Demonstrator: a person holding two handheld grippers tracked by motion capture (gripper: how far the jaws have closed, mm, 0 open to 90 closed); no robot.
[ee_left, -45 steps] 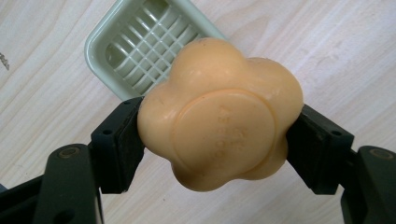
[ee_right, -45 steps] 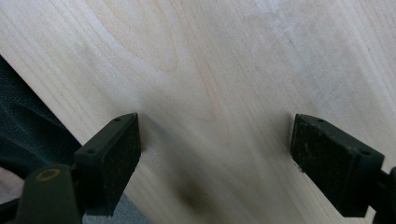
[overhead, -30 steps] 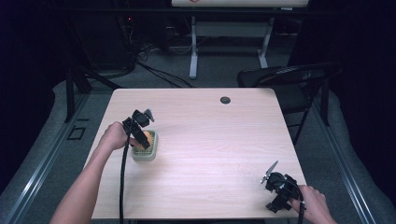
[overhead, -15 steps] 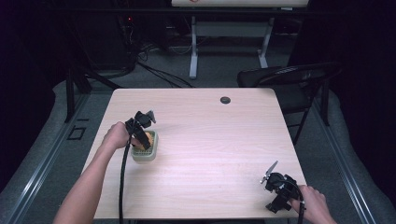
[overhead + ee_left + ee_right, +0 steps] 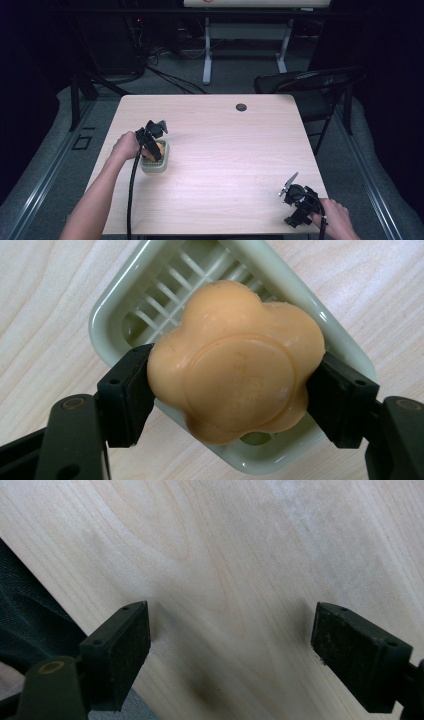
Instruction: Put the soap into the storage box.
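Observation:
An orange flower-shaped soap [image 5: 232, 360] is clamped between the two black jaws of my left gripper [image 5: 230, 390]. It hangs just over a pale green slotted soap dish [image 5: 145, 285]. From above, that gripper [image 5: 153, 141] is over the dish [image 5: 155, 164] at the table's left side, with a bit of the soap [image 5: 160, 147] showing. My right gripper [image 5: 299, 206] rests near the front right corner of the table, its jaws wide apart over bare wood [image 5: 235, 560] with nothing between them.
The light wooden table [image 5: 225, 145] has a round dark grommet [image 5: 241, 107] near its far edge. A black chair [image 5: 310, 82] stands beyond the far right corner. A table edge and dark floor [image 5: 25, 615] show at the left of the right gripper view.
The left gripper has shifted slightly toward the front over the dish. The right gripper has moved very little.

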